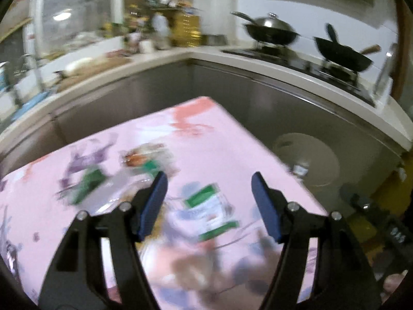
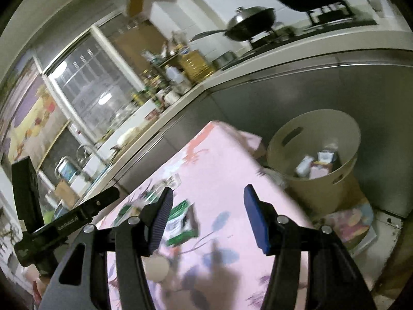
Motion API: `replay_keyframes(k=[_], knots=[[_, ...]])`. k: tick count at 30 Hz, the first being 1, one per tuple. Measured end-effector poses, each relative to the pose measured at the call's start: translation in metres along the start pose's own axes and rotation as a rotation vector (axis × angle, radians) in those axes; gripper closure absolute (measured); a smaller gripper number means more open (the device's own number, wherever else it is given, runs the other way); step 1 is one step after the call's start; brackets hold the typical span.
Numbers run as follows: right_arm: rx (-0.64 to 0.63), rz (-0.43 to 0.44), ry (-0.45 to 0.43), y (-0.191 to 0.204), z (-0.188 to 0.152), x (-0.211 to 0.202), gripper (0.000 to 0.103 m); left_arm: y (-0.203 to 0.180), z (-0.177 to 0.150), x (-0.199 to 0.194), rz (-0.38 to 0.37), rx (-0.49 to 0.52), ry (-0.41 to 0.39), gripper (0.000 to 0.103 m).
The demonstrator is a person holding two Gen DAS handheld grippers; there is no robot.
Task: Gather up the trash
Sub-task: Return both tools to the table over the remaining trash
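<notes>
Cream round bin [image 2: 313,160] stood on the floor just off the far right corner of the pink floral table [image 2: 227,160], against the grey cabinet fronts; it had slot handles in its wall and held several pieces of trash [image 2: 318,164], small cartons or wrappers, too blurred to name. In the left wrist view the same bin [image 1: 307,160] showed only as a pale blurred round shape beyond the table's [image 1: 219,139] right edge. Remaining trash was on the table: a green-and-white packet [image 2: 179,226] just left of the right gripper's [image 2: 207,215] left finger, more green-labelled wrappers [image 2: 155,193] and clear plastic further back. The left view showed a green-white packet [image 1: 211,211] below and between the fingers, plus a crumpled clear wrapper with green labels [image 1: 124,180] to the left. Left gripper [image 1: 209,204] hung above the table, angled down, jaws wide apart, nothing between them. Right gripper was also over the table, tilted, jaws standing wide, nothing held. The left gripper's body [image 2: 67,219] showed at the left edge of the right view. Both views were motion-blurred
</notes>
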State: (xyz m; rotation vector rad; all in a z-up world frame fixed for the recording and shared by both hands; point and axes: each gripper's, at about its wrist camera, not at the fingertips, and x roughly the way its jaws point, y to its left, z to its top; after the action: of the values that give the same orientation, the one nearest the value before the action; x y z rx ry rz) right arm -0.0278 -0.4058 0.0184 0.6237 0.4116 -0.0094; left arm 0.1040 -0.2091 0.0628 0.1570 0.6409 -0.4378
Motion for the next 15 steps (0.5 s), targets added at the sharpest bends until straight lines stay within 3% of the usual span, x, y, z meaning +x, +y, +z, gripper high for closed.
replay_keyframes(k=[5,15], knots=[[-0.039,0.031,0.053,0.042,-0.022,0.007,0.048,0.057,-0.027,-0.035,0.129,-0.034,-0.031,0.038],[-0.134,0.077,0.156,0.106,-0.059,0.019,0.048,0.139,-0.072,-0.078,0.286,-0.121,-0.048,0.038]])
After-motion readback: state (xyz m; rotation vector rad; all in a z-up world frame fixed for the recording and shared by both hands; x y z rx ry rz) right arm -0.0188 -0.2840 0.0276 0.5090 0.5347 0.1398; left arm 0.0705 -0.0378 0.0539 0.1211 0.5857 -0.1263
